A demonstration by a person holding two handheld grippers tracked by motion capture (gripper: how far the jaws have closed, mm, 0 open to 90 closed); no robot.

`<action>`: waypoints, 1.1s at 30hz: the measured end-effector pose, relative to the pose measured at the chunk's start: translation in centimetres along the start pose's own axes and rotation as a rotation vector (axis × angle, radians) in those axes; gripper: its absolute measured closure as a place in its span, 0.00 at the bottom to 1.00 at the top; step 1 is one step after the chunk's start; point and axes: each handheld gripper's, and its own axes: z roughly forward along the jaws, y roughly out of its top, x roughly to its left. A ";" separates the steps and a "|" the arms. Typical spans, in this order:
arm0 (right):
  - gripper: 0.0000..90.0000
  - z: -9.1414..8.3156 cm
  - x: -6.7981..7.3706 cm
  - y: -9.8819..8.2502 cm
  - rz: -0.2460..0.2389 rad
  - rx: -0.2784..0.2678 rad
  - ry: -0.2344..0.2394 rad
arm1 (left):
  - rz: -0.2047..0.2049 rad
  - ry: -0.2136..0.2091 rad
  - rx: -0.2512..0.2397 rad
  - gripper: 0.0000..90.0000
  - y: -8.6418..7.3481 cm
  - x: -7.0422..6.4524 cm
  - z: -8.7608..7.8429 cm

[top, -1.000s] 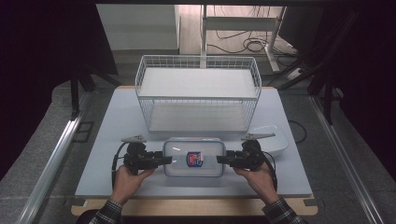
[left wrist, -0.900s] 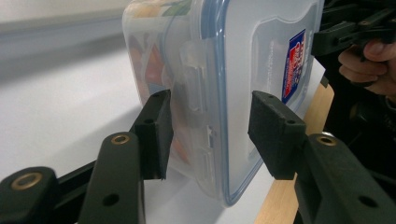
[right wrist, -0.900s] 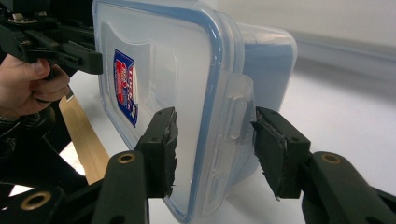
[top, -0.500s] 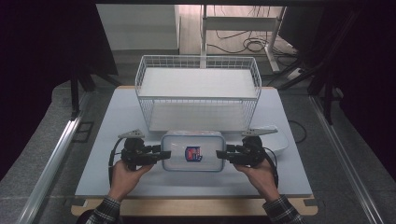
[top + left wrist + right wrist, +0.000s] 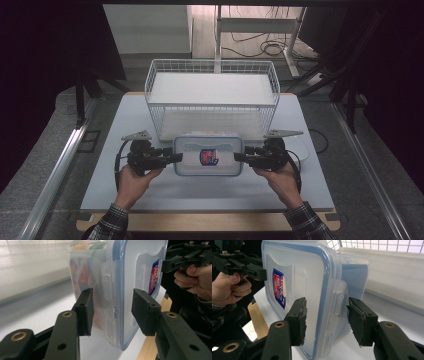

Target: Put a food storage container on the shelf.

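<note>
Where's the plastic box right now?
In the high view the box sits near the table's front, between the two grippers, just before the wire basket.

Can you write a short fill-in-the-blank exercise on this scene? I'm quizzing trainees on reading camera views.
1. The clear plastic container has a lid edged in the colour ____.
2. Behind the container on the table stands a white wire ____.
3. The left hand-held gripper and the right hand-held gripper meet the container at its two ____ ends.
4. The red and blue label sits on the container's ____.

Missing words: blue; basket; opposite; lid
</note>
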 end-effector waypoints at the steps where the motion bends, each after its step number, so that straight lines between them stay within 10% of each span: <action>1: 0.56 -0.1 0.1 0.1 -0.005 -0.005 -0.004 | 0.003 -0.002 -0.003 0.59 0.2 0.0 0.0; 33: 0.55 -2.5 -0.4 10.1 -0.078 -0.116 -0.035 | 0.078 0.027 -0.069 0.59 10.7 -0.2 -1.9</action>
